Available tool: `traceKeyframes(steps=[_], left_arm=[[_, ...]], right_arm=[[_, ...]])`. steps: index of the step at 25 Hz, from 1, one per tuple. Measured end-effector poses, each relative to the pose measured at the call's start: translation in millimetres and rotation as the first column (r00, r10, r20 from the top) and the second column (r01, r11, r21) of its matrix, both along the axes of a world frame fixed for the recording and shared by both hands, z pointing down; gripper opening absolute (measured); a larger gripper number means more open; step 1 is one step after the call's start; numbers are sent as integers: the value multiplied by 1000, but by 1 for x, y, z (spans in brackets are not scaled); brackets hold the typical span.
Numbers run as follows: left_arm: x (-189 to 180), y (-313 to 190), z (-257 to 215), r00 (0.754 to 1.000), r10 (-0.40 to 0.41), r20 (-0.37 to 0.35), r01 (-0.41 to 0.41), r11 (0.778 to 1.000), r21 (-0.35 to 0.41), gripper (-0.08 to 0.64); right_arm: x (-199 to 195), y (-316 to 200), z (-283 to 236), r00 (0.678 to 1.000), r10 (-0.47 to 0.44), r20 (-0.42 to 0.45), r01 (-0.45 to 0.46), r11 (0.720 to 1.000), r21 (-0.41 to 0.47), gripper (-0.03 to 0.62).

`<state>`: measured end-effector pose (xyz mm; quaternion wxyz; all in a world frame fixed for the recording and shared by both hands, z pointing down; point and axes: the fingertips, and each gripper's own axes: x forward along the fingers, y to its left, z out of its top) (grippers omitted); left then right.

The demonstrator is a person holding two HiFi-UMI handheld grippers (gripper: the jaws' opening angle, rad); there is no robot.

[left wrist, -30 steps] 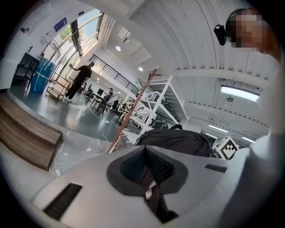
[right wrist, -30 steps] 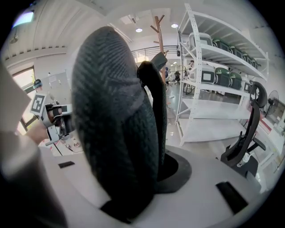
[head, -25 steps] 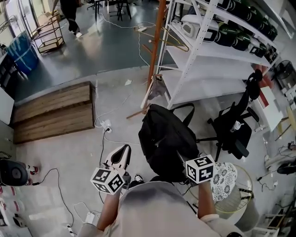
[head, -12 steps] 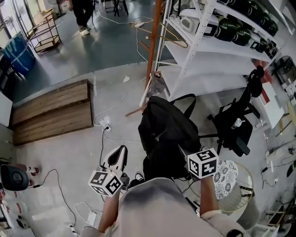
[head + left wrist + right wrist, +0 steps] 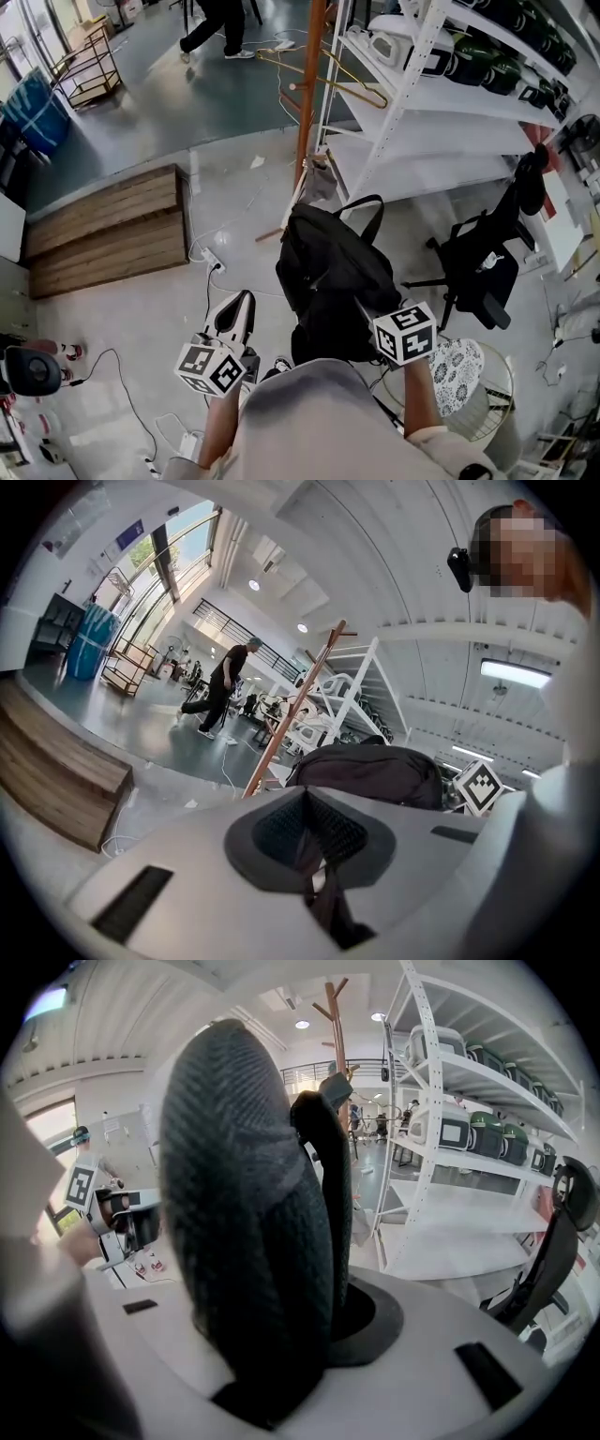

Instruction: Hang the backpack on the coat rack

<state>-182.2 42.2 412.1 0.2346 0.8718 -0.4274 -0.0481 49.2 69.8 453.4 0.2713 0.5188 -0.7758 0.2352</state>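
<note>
The black backpack (image 5: 328,272) hangs in front of me, held up off the floor by its padded strap (image 5: 248,1194). My right gripper (image 5: 367,317) is shut on that strap, and its jaws are mostly hidden behind the bag in the head view. In the right gripper view the strap fills the space between the jaws of the right gripper (image 5: 319,1335). My left gripper (image 5: 242,309) is shut and holds nothing, to the left of the bag. The backpack (image 5: 370,771) shows past the left gripper (image 5: 314,832). The orange-brown wooden coat rack (image 5: 307,103) stands ahead, beyond the bag.
White shelving (image 5: 422,103) with dark cases stands right of the rack. A black office chair (image 5: 478,262) is at the right, a wooden platform (image 5: 108,230) at the left. Cables and a power strip (image 5: 211,258) lie on the floor. A person (image 5: 220,23) walks far behind.
Both grippers and the backpack have moved forward toward the coat rack. The person in the background has walked to the right.
</note>
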Motion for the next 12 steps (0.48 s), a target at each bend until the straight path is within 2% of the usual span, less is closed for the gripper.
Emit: traceKeyframes(steps=[4,12], left_arm=[[14,-36,3,999,-1,35,0,1000,8,6],[38,-89,-2,999,7,48,-7,1000,2,6]], right_arm=[[8,-33,6,1000,-10,1,10,1000,-6,143],[22,-89,11,999,-44,7,44,999,-24,143]])
